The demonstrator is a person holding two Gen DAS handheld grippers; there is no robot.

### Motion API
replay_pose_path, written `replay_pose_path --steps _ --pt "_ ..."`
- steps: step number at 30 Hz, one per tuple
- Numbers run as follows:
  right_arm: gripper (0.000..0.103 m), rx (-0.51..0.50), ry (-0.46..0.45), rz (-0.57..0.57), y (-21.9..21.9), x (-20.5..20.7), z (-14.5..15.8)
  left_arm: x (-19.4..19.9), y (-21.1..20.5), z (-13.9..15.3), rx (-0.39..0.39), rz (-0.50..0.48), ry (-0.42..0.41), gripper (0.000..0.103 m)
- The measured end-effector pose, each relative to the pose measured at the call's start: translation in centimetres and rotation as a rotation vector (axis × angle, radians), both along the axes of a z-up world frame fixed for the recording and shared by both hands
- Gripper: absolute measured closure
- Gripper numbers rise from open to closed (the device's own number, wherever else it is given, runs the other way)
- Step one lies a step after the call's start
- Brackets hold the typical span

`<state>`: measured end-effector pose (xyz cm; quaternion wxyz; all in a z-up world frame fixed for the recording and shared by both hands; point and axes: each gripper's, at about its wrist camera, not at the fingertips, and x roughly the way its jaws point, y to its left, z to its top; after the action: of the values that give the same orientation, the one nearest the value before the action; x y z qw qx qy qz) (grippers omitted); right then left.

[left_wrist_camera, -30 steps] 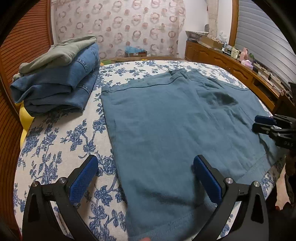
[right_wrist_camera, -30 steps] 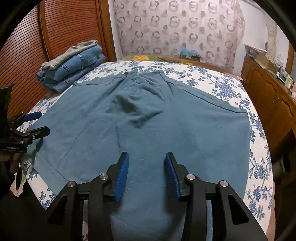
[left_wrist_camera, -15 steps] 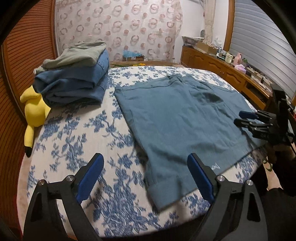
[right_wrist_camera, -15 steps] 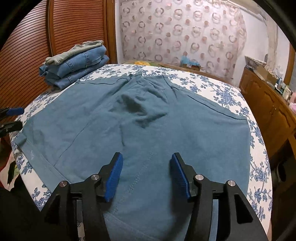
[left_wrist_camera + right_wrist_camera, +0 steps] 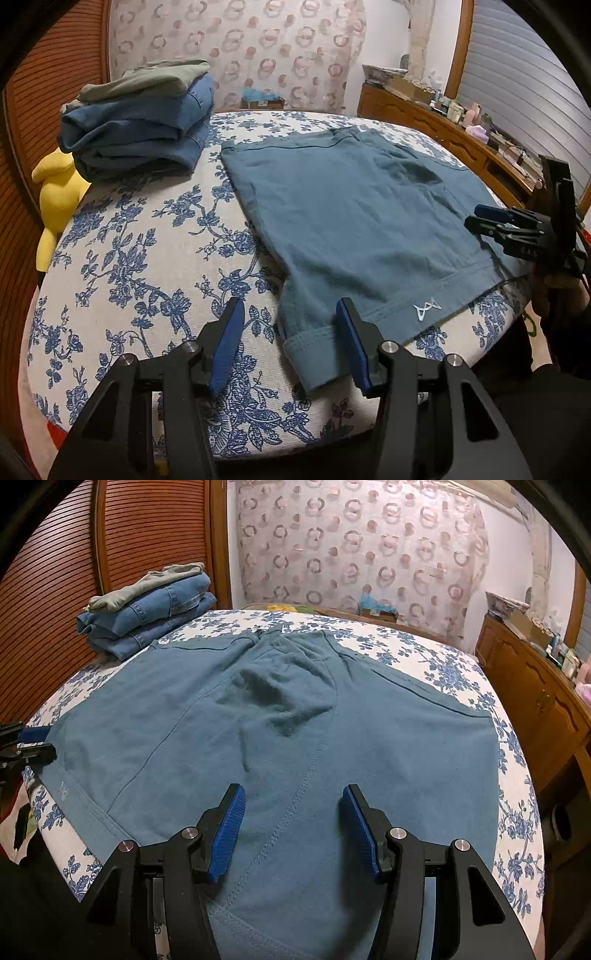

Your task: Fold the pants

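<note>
Teal cotton pants (image 5: 295,716) spread flat mid-frame on blue-floral bedspread (image 5: 140,258), left gripper (image 5: 290,341) tilted down, jaws just closing, part-open astride hem corner, unpressed, right gripper (image 5: 291,821) half-open above seam, holding nothing, its bases cropped at bottom edge.

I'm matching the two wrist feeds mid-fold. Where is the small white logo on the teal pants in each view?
Left wrist: white logo sits lower right of centre, on the teal pants near the hem, just right of the left gripper.
Right wrist: white logo sits at the far left, near the hem.
Shared landmark: the stack of folded jeans, upper left in both.
</note>
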<state>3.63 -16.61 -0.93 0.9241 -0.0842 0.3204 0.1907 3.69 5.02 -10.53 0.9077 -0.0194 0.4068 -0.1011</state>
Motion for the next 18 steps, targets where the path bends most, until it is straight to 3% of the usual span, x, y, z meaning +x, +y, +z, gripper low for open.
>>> replay_pose_path --steps 1,3,4,8,18 --pt "0.046 0.000 0.000 -0.001 0.0 0.0 0.0 0.1 0.0 0.0 -0.001 -0.003 0.000 0.050" --pt "0.046 0.000 0.000 -0.001 0.0 0.1 0.0 0.3 -0.1 0.0 -0.002 -0.011 -0.004 0.065" --pt "0.046 0.000 0.000 -0.001 0.0 0.1 0.0 0.3 -0.2 0.0 -0.008 -0.016 -0.005 0.065" --pt "0.046 -0.001 0.000 -0.002 0.1 0.2 -0.1 0.7 -0.8 0.1 -0.025 -0.045 -0.008 0.093" --pt "0.046 0.035 -0.039 -0.019 -0.9 -0.5 1.0 3.4 -4.6 3.7 -0.018 -0.166 -0.067 0.094"
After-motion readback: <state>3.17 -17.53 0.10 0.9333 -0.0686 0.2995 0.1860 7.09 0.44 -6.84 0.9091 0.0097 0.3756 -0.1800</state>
